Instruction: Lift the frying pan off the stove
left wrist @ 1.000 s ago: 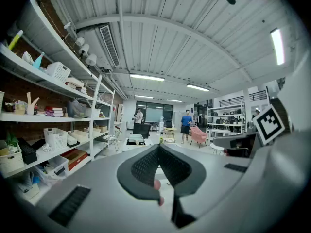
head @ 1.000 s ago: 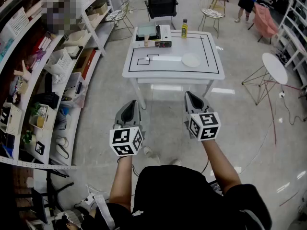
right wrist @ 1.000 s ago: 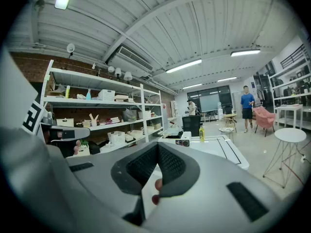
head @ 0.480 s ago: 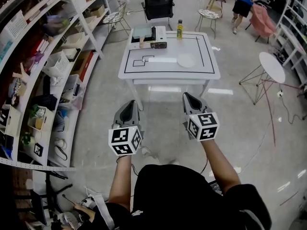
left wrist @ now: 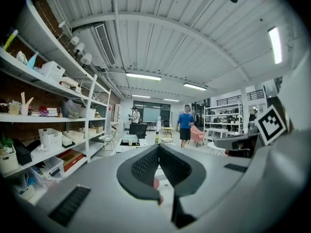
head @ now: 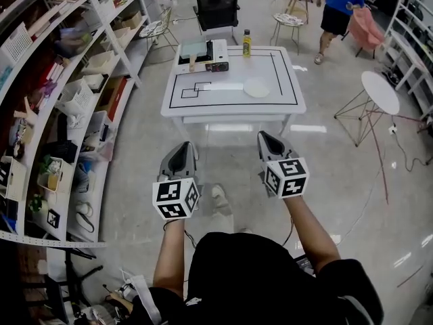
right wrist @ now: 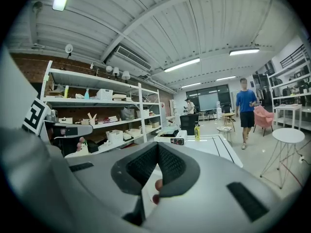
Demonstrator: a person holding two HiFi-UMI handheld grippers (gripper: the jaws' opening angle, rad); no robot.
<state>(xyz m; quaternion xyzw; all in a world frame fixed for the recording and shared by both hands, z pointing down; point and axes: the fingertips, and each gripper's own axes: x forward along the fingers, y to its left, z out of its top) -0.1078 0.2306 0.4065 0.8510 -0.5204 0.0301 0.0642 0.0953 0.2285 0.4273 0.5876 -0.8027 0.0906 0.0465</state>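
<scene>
The frying pan (head: 193, 48), square with a wooden handle, sits on the portable stove (head: 218, 54) at the far left corner of the white table (head: 230, 103). The table stands well ahead of me across the floor. My left gripper (head: 184, 146) and right gripper (head: 263, 136) are held side by side at waist height, far short of the table. Both are shut with nothing between their pads. The stove (right wrist: 173, 135) shows small in the right gripper view, past the shut right gripper (right wrist: 157, 146). In the left gripper view the left gripper (left wrist: 158, 147) is shut too.
A yellow bottle (head: 247, 42) and a white plate (head: 256, 87) are on the table. A black chair (head: 217, 7) stands behind it. Shelving (head: 47, 114) runs along the left. A round white side table (head: 379, 90) is at right. A person in blue (head: 336, 5) walks at back.
My shoe has stepped forward into view between the grippers. The person in blue has walked closer to the table. Both grippers stay shut and level.
</scene>
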